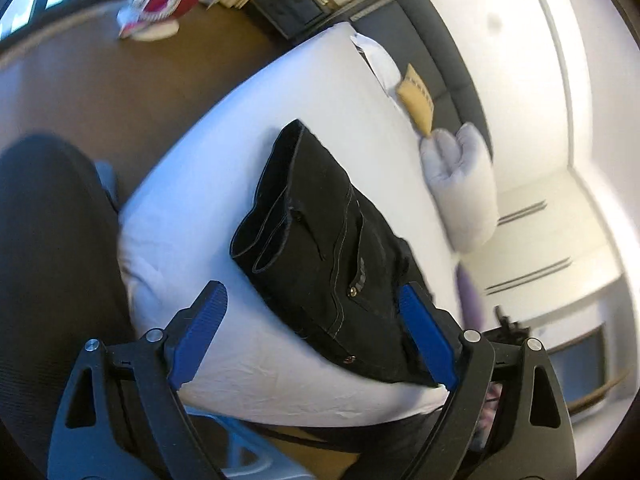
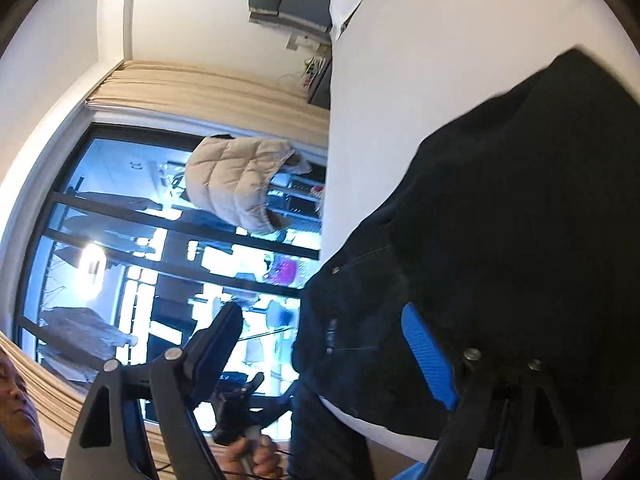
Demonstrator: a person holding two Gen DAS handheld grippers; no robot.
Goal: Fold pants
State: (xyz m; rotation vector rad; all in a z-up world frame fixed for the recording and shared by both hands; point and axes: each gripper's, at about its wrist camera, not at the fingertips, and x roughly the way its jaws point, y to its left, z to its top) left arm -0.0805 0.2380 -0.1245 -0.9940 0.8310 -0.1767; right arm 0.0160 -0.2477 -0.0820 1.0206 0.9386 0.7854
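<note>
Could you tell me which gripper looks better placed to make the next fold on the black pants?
Probably the left. The left gripper is open and looks squarely over the folded black pants on the white bed, hems and waist both visible. The right gripper, also open, is rolled sideways at the pants' edge.

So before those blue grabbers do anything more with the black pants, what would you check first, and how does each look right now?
1. Pants folded into a compact bundle: ok.
2. Bundle fully on the white bed: not ok, its near end reaches the edge.
3. Left gripper open, holding nothing: ok.
4. Right gripper open: ok.
5. Right gripper free of the cloth: cannot tell.
6. Pillow apart from the pants: ok.
</note>
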